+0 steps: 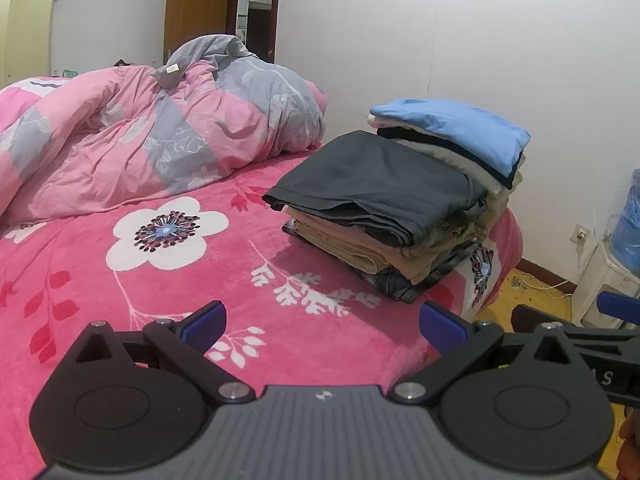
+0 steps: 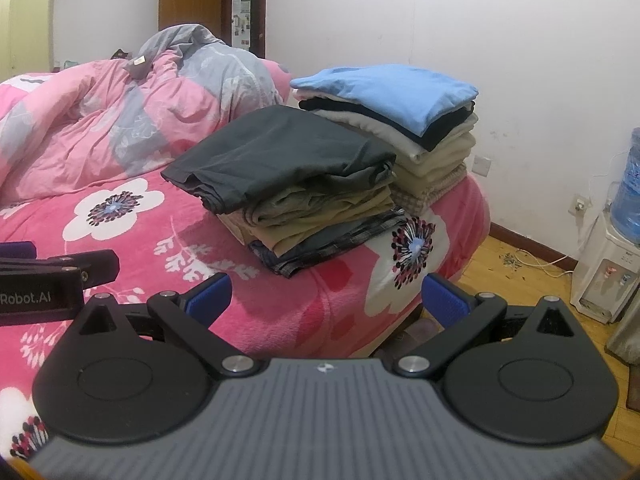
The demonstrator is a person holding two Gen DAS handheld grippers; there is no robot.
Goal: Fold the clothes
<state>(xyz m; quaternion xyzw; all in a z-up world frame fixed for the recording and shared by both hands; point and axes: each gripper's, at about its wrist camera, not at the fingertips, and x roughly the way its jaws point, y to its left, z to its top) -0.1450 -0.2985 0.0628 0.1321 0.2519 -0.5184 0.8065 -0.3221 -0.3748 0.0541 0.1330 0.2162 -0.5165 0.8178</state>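
Both grippers empty, jaws spread wide. Left gripper (image 1: 322, 322) at frame bottom over the pink floral blanket (image 1: 168, 280); right gripper (image 2: 326, 294) likewise, near bed edge. Folded clothes sit center-right in two stacks: dark grey top (image 1: 372, 176) on the nearer, blue top (image 1: 452, 128) on the farther, w/ crumpled duvet (image 1: 160, 128) upper left. Stacks prob. kept at the bed's corner to leave folding space free.

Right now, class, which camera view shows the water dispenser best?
The right wrist view: the water dispenser shows its white body, taps and blue bottle. The left wrist view catches it at the frame edge, partly hidden behind the other hand-held gripper.
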